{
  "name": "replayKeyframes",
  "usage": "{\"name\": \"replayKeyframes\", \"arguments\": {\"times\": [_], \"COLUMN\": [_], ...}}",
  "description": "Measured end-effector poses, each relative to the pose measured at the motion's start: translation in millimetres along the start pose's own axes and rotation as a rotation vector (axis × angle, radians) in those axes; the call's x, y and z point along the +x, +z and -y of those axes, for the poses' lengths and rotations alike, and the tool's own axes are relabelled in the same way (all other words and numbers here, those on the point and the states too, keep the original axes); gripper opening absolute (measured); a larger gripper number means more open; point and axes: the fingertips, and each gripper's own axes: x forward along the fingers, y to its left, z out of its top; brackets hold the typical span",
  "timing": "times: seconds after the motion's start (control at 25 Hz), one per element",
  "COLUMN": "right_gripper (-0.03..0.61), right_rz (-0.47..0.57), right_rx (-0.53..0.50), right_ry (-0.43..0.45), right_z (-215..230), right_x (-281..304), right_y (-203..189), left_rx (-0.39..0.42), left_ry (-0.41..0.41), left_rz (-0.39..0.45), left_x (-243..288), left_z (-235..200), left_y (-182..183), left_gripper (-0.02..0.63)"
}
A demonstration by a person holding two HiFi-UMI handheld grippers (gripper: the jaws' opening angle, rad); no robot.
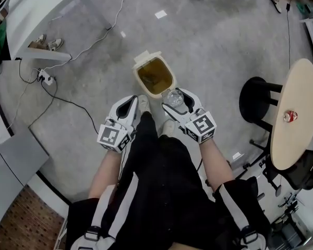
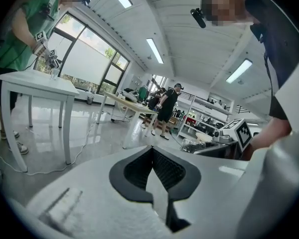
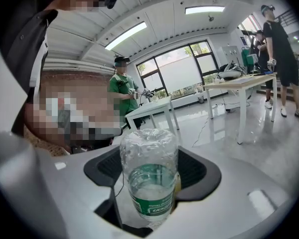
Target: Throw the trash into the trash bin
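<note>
Bottle was gripped in right claw, held by bin, not dropped yet; left claw clenched, empty. Only release left, tbh.

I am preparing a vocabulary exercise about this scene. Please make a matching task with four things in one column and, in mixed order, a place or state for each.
1. plastic bottle
2. trash bin
3. left gripper
4. small red object

A. on the round table
B. jaws shut, nothing between them
C. on the floor, lid open
D. held in the jaws of the right gripper

Pairs: 1-D, 2-C, 3-B, 4-A
</note>
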Motion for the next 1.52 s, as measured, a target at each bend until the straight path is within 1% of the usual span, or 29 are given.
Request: {"name": "replayKeyframes", "arguments": {"times": [0.12,0.24,0.4,0.56,0.8,0.84,0.92,0.96,1.04,1.16,1.28,1.36,1.4,1.52], "right_gripper": [0.324,0.325,0.325,0.325,0.326,0.332,0.393,0.393,0.38,0.332,0.304,0.293,0.277,0.243], "right_rz": [-0.029,-0.066,-0.103,-0.149,-0.23,-0.254,-0.3,-0.313,-0.308,-0.268,-0.228,-0.208,-0.198,-0.143], "right_rx": [-0.06,-0.099,-0.076,-0.065,-0.08,-0.084,-0.096,-0.102,-0.101,-0.08,-0.072,-0.073,-0.077,-0.09], "right_ry": [-0.014,-0.025,-0.045,-0.043,-0.069,-0.072,-0.077,-0.078,-0.085,-0.098,-0.101,-0.101,-0.102,-0.113], "right_z": [9.3,16.9,31.8,42.2,57.9,59.8,62.6,63.8,66.5,66.6,62.9,60.4,59.3,52.4], "right_x": [24.6,50.4,78.7,107.6,131.0,133.1,135.5,135.6,133.5,121.5,105.8,96.2,91.7,75.0], "right_y": [-6.5,-16.9,-31.3,-50.6,-77.0,-84.7,-97.7,-101.0,-100.2,-92.4,-84.8,-81.0,-78.0,-56.5], "left_rx": [0.003,-0.006,-0.014,-0.004,-0.007,-0.009,-0.009,-0.009,-0.01,-0.012,0.002,0.015,0.018,0.025], "left_ry": [-0.022,-0.034,-0.042,-0.047,-0.054,-0.058,-0.067,-0.071,-0.07,-0.068,-0.086,-0.094,-0.091,-0.076], "left_rz": [-0.035,-0.042,-0.04,-0.043,-0.087,-0.095,-0.105,-0.108,-0.113,-0.112,-0.102,-0.091,-0.085,-0.055], "left_x": [10.4,14.0,13.1,5.6,-2.1,-3.2,-4.9,-5.0,-3.7,-2.7,-0.4,0.4,0.5,-0.7], "left_z": [-7.3,-8.2,-10.4,-25.1,-33.1,-32.4,-31.1,-30.5,-29.1,-22.9,-9.1,1.0,5.0,12.0], "left_y": [-12.3,-15.5,-11.3,-12.9,-16.9,-18.7,-24.1,-26.3,-27.9,-31.2,-31.2,-27.0,-23.7,-13.4], "left_gripper": [0.003,0.003,0.002,0.003,0.003,0.003,0.003,0.003,0.003,0.003,0.003,0.003,0.003,0.003]}}
